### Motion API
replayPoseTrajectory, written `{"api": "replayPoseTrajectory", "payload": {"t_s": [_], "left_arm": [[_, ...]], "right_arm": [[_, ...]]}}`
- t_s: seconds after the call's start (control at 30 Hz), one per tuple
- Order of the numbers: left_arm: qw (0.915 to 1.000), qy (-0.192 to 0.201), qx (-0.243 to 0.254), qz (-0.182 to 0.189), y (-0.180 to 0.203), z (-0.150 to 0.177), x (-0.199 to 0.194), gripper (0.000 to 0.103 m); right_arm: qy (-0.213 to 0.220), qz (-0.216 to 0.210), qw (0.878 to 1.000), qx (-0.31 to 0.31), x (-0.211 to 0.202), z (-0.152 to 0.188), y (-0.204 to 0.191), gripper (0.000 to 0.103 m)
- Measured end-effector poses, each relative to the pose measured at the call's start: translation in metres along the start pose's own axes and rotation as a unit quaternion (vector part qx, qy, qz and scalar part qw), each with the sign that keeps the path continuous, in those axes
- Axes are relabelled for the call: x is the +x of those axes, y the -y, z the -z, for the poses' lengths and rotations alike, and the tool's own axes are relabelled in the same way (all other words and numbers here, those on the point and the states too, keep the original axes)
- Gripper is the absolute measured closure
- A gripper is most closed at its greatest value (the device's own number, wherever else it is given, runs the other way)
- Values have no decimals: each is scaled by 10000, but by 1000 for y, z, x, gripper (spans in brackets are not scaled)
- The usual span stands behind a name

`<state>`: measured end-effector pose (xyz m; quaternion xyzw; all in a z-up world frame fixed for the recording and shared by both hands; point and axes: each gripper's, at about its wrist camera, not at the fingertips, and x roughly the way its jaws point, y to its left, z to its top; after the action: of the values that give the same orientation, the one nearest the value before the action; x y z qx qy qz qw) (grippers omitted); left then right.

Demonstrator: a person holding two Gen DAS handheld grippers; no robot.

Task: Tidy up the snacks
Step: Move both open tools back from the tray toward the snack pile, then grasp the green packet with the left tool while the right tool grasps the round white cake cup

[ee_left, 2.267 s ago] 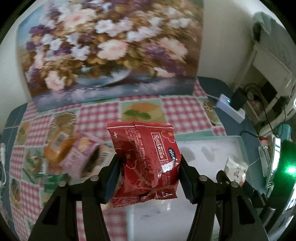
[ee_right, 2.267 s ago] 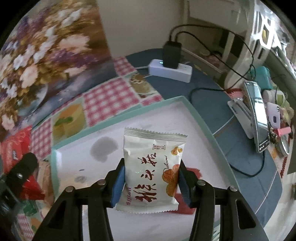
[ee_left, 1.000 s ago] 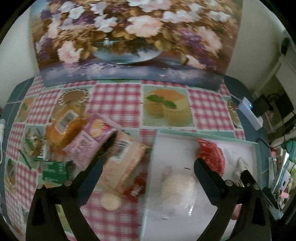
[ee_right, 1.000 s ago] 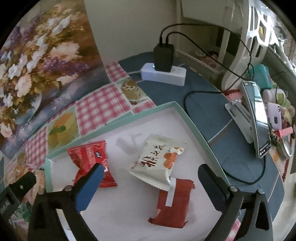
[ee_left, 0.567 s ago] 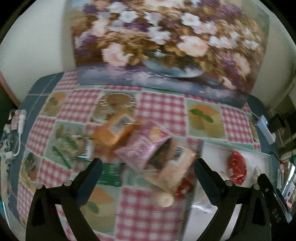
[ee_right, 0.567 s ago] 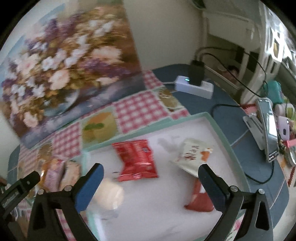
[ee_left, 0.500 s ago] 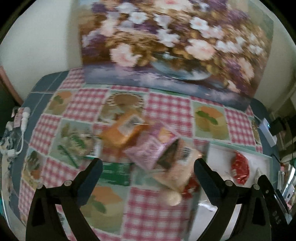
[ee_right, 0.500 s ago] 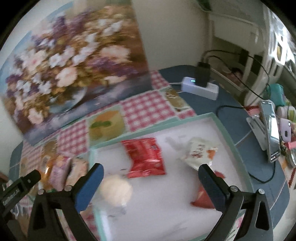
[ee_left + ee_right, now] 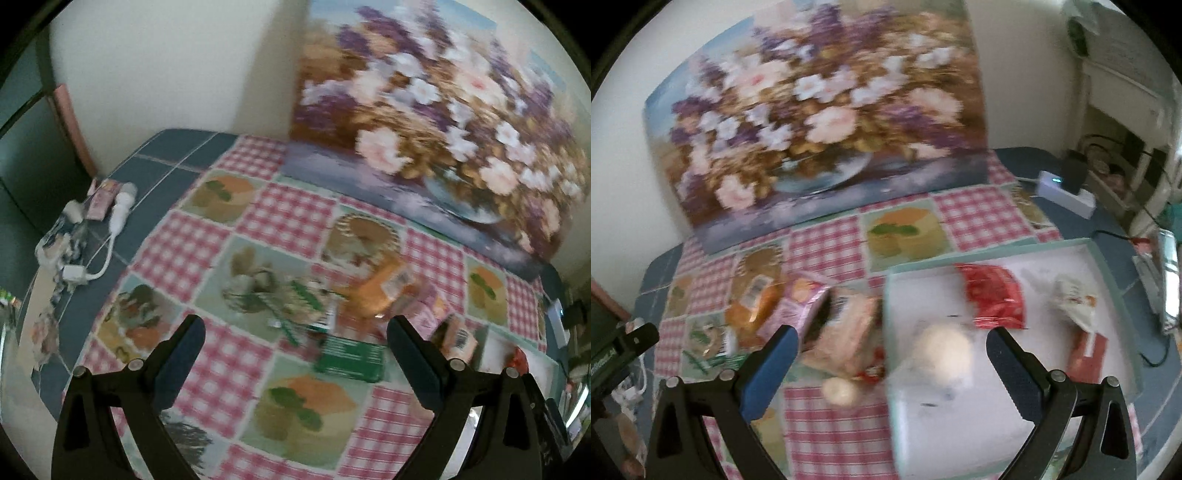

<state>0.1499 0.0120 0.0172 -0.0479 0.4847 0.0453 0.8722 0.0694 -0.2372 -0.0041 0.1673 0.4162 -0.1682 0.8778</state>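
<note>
Red-checked tablecloth (image 9: 236,365) lies under my left gripper (image 9: 295,354) and right gripper (image 9: 892,360), both spread wide, empty. Loose snacks (image 9: 812,314) sit left of the tray (image 9: 1108,273), where a red packet (image 9: 993,295) lies.

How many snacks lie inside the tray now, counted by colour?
Red: 2, the bright red packet and the dark red packet
White: 1, the white packet
Cream: 1, the round snack
Total in the tray: 4
</note>
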Motion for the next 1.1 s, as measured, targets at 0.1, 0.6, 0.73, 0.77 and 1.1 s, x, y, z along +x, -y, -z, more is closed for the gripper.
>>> {"api": "replayPoseTrajectory", "payload": {"t_s": [0.1,0.6,0.73,0.77,1.1], "left_arm": [[9995,-67,-282,-96,-24,-2,6,4],[9963,-401,-732,-181,-70,-15,45,4],[9962,-590,-639,-51,-60,-12,60,4],[9962,-644,-590,-1,-56,-11,63,4],[9907,-1214,-180,585,-9,5,94,4]], "right_arm": [[-51,-74,9999,-132,4,5,-19,0],[-746,-5,9966,-348,57,26,-54,1],[-952,71,9951,-259,70,28,-51,10],[-984,80,9948,-246,72,29,-50,11],[-1187,50,9924,-316,79,35,-48,21]]}}
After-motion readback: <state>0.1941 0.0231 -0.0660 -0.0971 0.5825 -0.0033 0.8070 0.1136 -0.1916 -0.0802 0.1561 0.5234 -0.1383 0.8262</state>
